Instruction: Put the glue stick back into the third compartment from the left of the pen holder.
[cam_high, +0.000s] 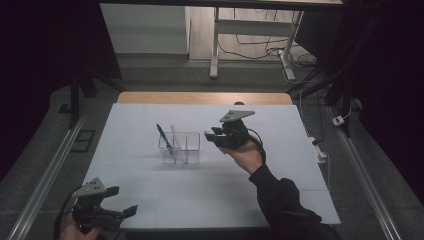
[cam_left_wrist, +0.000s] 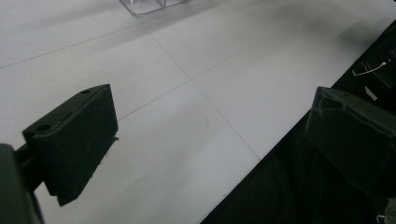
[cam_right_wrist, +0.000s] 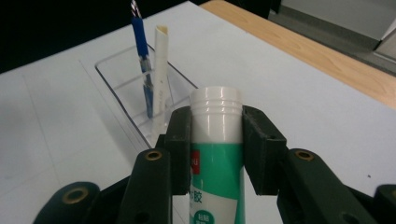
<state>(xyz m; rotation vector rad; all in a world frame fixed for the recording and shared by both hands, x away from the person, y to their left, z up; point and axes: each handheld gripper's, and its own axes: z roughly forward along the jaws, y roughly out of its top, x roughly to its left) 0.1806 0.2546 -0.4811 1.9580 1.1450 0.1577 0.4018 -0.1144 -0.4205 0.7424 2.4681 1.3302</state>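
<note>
My right gripper is shut on a glue stick with a white cap and a green label; the cap pokes out past the pads. In the high view the right gripper hangs just right of a clear plastic organiser in the middle of the white table. A blue pen and a white pen lean in the organiser; the high view shows the blue pen and white pen in its left half. My left gripper rests open at the table's front left corner, its fingers apart over bare table.
A wooden strip edges the table's far side. Beyond it stand a white frame's legs and cables on the floor. A power strip lies just off the table's right edge.
</note>
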